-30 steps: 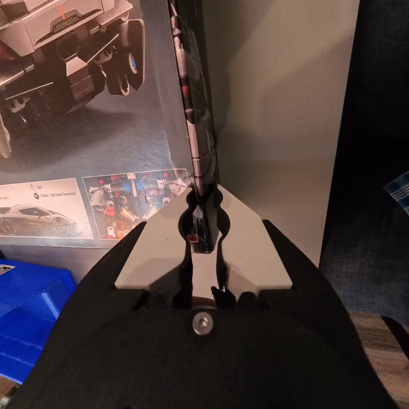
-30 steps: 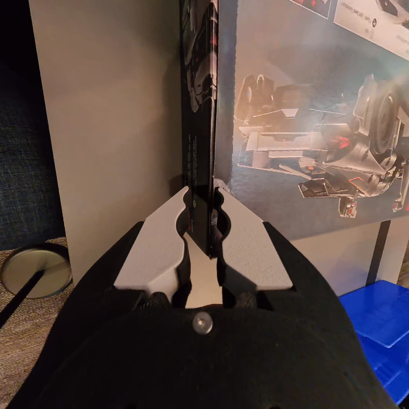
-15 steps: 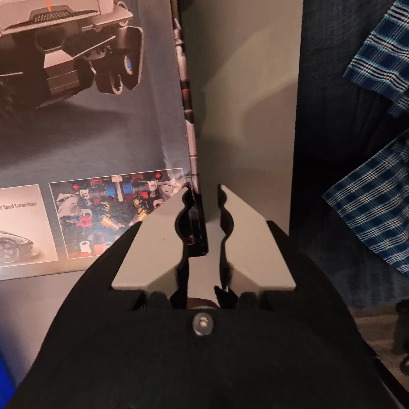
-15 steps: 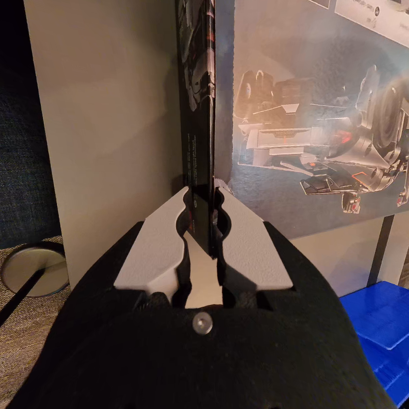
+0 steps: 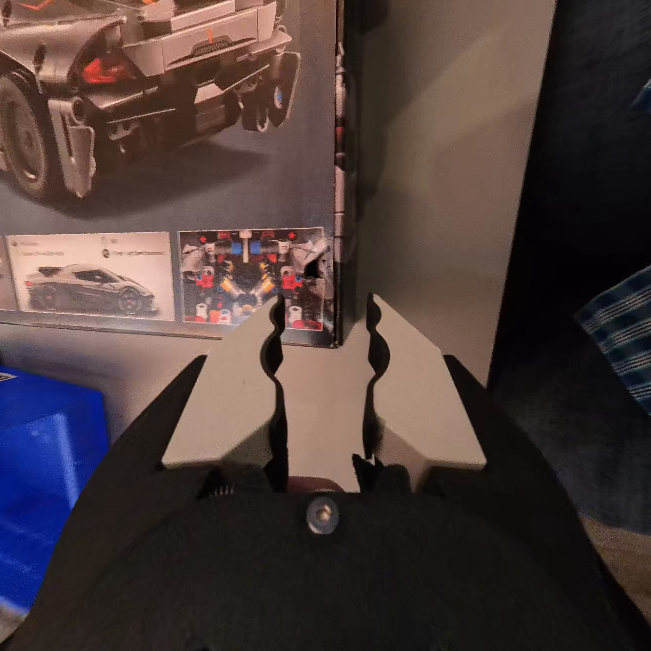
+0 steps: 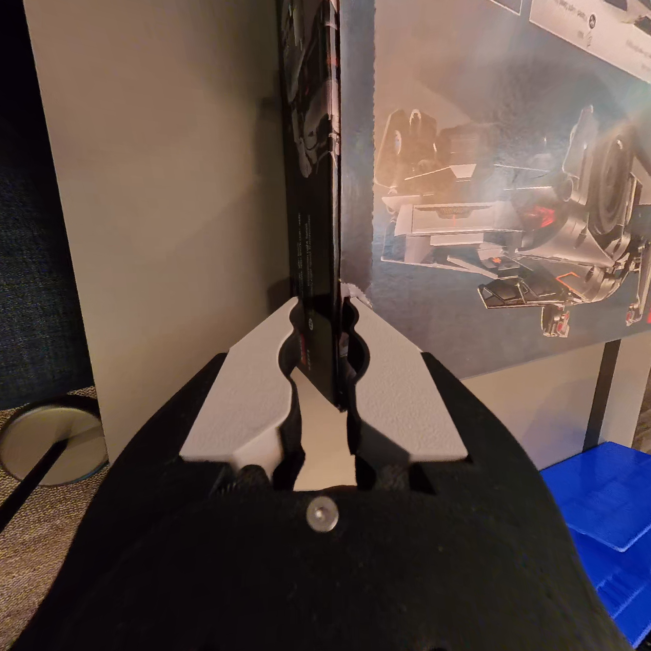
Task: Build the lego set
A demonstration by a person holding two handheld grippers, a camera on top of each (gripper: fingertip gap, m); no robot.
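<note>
- Right tool clamped on the lego box edge flap.
- Left tool spread open, empty, just before the box corner.
- Blue bin below the box.

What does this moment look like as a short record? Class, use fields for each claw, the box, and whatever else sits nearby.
left claw: open, empty, just in front of the box's corner
right claw: shut on the box's dark edge panel
box: printed cardboard with a grey model car pictured, standing against a pale panel
blue bin: low, beside the box
metal disc: round, on grey fabric, at the far left of the right wrist view
</note>
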